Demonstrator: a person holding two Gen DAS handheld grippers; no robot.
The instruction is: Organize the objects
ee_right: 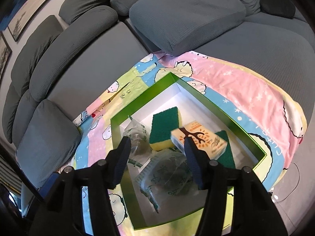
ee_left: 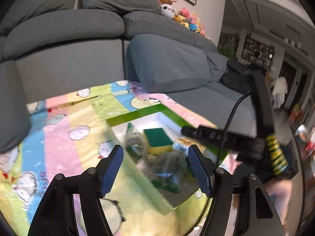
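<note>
A green-walled box (ee_right: pixel 226 116) with a white inside sits on a pastel cartoon blanket (ee_right: pixel 246 90) on the sofa. In it lie a green and yellow sponge (ee_right: pixel 164 127), a second sponge (ee_right: pixel 226 153), a small orange-printed pack (ee_right: pixel 198 140) and clear bags of steel scourers (ee_right: pixel 169 175). My right gripper (ee_right: pixel 157 157) is open and empty above the box. My left gripper (ee_left: pixel 155 165) is open and empty over the box (ee_left: pixel 137 114), with the sponge (ee_left: pixel 157 140) just beyond it. The right gripper's body (ee_left: pixel 261 129) shows at the right of the left wrist view.
Grey sofa cushions (ee_right: pixel 187 13) stand behind the blanket. Plush toys (ee_left: pixel 187 19) line the sofa back. A room with shelves (ee_left: pixel 258 51) opens at the far right.
</note>
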